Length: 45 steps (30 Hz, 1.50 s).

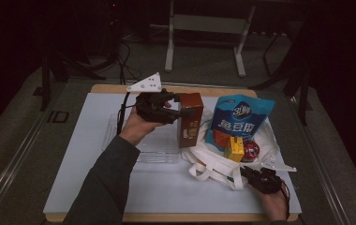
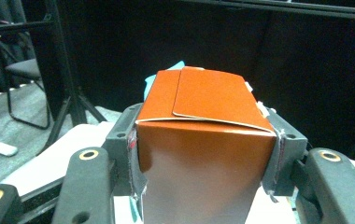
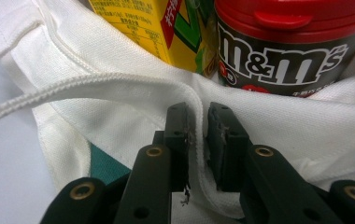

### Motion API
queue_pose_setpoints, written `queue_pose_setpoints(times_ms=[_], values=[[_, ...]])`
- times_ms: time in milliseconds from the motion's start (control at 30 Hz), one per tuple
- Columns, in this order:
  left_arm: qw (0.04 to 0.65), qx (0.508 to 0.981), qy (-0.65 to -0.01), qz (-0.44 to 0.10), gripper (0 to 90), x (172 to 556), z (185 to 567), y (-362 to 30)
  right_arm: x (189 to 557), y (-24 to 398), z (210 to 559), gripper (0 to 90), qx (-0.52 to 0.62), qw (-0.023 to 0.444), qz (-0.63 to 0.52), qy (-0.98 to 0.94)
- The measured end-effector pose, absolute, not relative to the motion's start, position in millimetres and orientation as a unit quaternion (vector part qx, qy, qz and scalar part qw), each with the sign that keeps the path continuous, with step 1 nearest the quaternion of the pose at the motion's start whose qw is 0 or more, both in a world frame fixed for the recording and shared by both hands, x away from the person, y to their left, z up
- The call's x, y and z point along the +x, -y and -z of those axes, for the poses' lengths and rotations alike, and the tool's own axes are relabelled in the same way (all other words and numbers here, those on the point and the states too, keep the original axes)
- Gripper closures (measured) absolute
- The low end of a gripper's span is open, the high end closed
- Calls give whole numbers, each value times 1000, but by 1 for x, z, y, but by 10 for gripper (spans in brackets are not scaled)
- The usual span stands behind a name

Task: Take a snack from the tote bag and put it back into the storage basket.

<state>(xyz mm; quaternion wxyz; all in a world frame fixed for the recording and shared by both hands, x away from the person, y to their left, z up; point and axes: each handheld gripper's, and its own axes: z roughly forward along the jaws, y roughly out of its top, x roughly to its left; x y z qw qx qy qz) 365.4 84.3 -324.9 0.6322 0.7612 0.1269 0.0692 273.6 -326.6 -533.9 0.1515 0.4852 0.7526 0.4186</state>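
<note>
High view: left gripper [image 1: 181,108] holds brown carton [image 1: 190,119] upright above table [image 1: 87,173], just left of white tote bag [image 1: 213,164]. Blue snack pouch [image 1: 241,119], yellow juice box [image 1: 235,149], red-lidded candy tub [image 1: 251,150] sit in bag. Clear tray [image 1: 155,152] lies left of bag. Right gripper [image 1: 248,174] at bag's near edge.

Left gripper view: jaws clamp carton [image 2: 203,154] on both sides (top flap faces camera).

Right gripper view: jaws pinch bag's seamed rim [image 3: 198,140]; juice box [image 3: 161,28] and candy tub [image 3: 287,42] just beyond.
</note>
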Motion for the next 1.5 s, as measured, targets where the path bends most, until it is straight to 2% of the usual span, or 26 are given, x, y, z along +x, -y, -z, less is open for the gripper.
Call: queue_pose_setpoints(times_ms=[667,1500], values=[[613,766,-163,-105,427,367,334,-123,273,327,534,781,486,151,-420,-752],[593,774,-188,-117,427,371,351,-159,273,327,534,781,487,151,-419,-751]])
